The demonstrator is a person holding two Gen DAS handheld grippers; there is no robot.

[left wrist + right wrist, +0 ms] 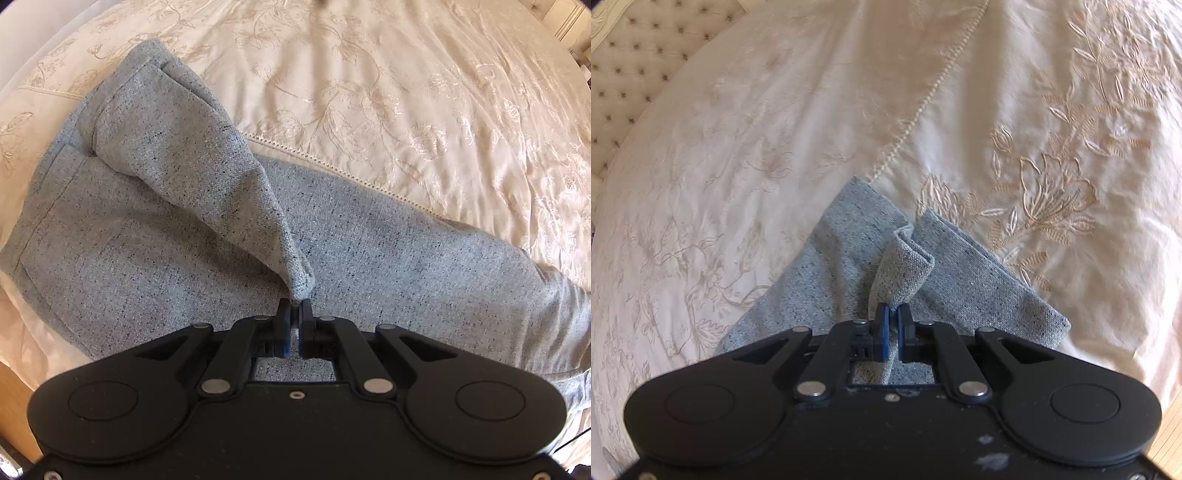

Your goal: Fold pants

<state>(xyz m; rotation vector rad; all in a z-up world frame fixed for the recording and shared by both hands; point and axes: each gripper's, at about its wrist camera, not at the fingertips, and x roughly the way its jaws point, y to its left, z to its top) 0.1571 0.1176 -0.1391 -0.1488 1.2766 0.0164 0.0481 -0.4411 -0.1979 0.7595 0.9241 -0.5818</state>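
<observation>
**Pants pinched at two points, fold under way**

Pants (155,229) of speckled grey-blue cloth were spread on the bed's embroidered cream bedspread (424,96). A peak of cloth was held, tented up, in the tightly shut fingers of the left gripper (294,308). A rolled fold at the leg ends (905,258) was clamped by the right gripper (893,314), its fingers almost closed. The lifting step was judged in hand; next, both pinches would need carrying across together, kept taut.
</observation>
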